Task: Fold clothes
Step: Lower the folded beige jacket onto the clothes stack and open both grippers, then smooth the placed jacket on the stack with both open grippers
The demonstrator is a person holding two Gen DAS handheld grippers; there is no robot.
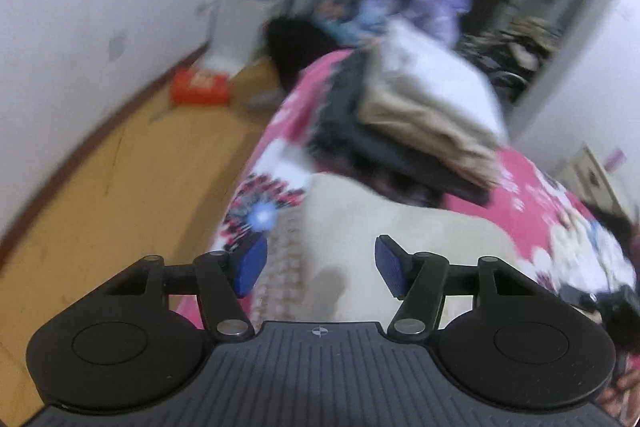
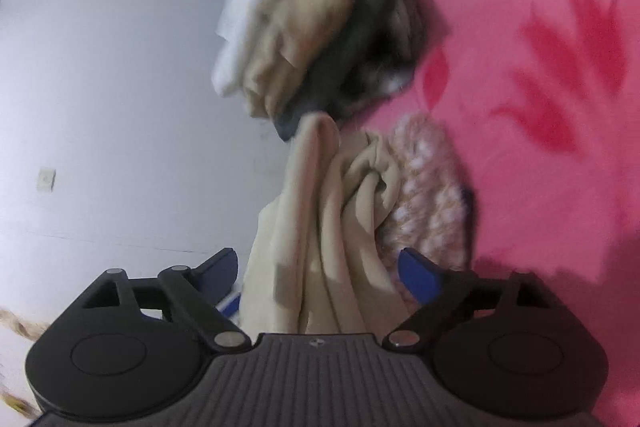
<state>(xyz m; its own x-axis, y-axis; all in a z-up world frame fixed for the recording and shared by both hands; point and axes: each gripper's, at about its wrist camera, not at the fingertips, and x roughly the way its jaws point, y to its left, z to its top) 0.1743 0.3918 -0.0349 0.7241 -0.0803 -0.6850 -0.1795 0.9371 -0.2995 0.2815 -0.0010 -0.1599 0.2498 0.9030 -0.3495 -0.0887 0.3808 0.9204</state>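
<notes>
1. pink floral blanket (image 1: 532,187): i am working over it; it is covering the bed and carrying everything below.

2. stack of folded clothes (image 1: 420,107): it is sitting at about 12 o'clock from my left gripper (image 1: 320,263), well apart, with white, beige and dark layers.

3. cream garment (image 2: 320,227): the piece i am judging to be next for folding. in the right wrist view it is running as a bunched rope from 6 o'clock up toward 12 o'clock, so its long axis is lying along my fingers, not across them. its near end is passing straight between the jaws of my right gripper (image 2: 320,275), so my right hand is clearly the nearer one. the same cream cloth seems to be spreading under my left gripper too, blurred.

4. knitted pink-and-white piece (image 2: 428,199): it is lying just beside the cream garment at 2 o'clock from my right fingers.

5. right gripper: the jaws are standing spread, with the cloth between the blue pads but neither pad pressing on it.

6. left gripper: the jaws are standing spread with nothing gripped.

7. orange box (image 1: 200,89) on the floor at 11 o'clock: it is bearing white marks, too blurred to read. no other writing is legible.
</notes>
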